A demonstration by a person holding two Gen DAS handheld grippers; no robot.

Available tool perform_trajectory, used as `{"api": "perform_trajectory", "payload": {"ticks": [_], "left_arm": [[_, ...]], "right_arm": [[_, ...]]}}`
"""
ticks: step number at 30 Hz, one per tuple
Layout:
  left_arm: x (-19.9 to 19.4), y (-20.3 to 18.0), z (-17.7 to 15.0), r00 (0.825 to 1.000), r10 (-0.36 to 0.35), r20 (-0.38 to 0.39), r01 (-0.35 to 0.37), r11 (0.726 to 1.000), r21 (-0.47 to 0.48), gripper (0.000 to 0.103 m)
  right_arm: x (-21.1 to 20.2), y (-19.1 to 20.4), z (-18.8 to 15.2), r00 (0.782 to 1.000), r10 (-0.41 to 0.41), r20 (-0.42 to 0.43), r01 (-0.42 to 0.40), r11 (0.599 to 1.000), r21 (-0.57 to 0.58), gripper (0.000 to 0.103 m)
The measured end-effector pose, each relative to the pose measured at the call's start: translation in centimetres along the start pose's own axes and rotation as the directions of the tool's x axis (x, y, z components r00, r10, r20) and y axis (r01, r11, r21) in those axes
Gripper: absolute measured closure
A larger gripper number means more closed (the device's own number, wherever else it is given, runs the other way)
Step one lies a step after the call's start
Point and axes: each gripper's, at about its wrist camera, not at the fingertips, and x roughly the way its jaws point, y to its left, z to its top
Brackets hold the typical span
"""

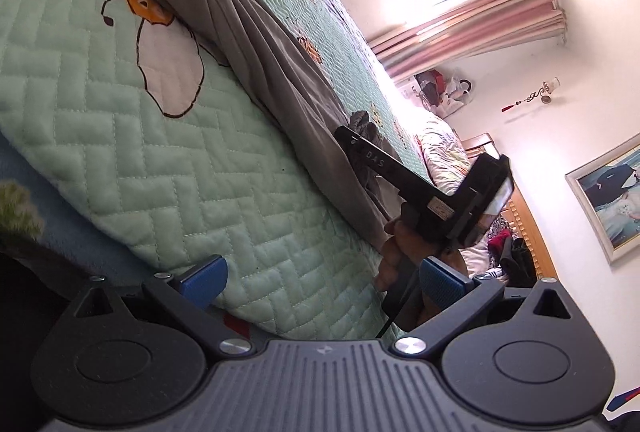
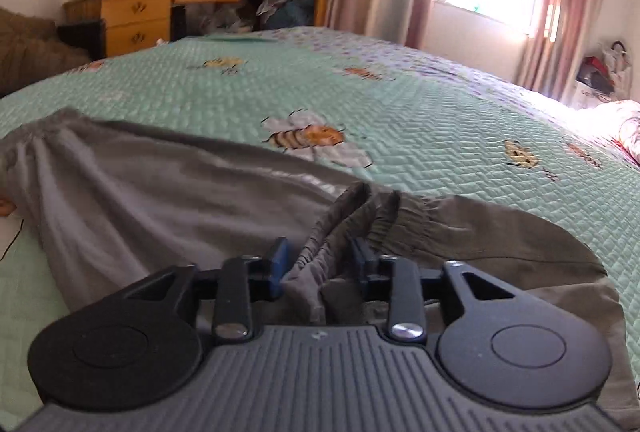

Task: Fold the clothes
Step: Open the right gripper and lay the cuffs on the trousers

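One garment: long grey trousers with elastic cuffs [image 1: 248, 44] are laid along the mint-green quilted bee-pattern bedspread [image 1: 120, 160].
Right gripper [image 2: 320, 266]: bunched cuff fabric is clamped between blue pads.
Left gripper [image 1: 322, 282]: jaws are spread wide, nothing held; trousers at 12 o'clock.

trousers [image 2: 160, 192]: lying stretched across the bed [image 2: 440, 112]
cuffs [image 2: 340, 232]: sitting between the right gripper [image 2: 320, 264] jaws
desk [image 2: 160, 8]: standing behind the bed
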Motion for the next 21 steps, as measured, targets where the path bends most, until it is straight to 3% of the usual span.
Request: {"api": "perform_trajectory", "payload": {"ticks": [3, 6, 10, 15, 19, 21], "left_arm": [[0.1, 0.1, -0.1, 1.000, -0.004, -0.002, 0.004, 1.000, -0.005, 0.001], [0.3, 0.2, 0.0, 1.000, -0.004, -0.001, 0.004, 1.000, -0.010, 0.001], [0.7, 0.1, 0.0, 1.000, 0.002, -0.005, -0.002, 1.000, -0.006, 0.001], [0.7, 0.2, 0.0, 1.000, 0.008, -0.014, -0.008, 1.000, 0.007, 0.001], [1.3, -0.2, 0.0, 0.999, 0.023, -0.032, -0.023, 1.000, 0.021, 0.001], [1.6, -0.6, 0.1, 0.999, 0.025, -0.040, -0.024, 0.999, 0.030, 0.001]], "right_arm": [[-3.2, -1.1, 0.0, 0.994, 0.042, 0.098, -0.050, 0.996, 0.079, 0.055], [-6.9, -4.1, 0.1, 0.968, 0.087, 0.234, -0.138, 0.968, 0.211, 0.055], [-7.1, -10.0, -0.2, 0.977, -0.011, 0.212, -0.073, 0.921, 0.384, 0.055], [-7.0, -18.2, -2.5, 0.984, -0.085, 0.159, -0.027, 0.801, 0.598, 0.055], [-5.1, -25.0, -4.3, 0.995, -0.018, 0.100, -0.063, 0.659, 0.749, 0.055], [-4.3, -27.1, -4.3, 0.992, 0.013, 0.123, -0.103, 0.632, 0.768, 0.055]]}}
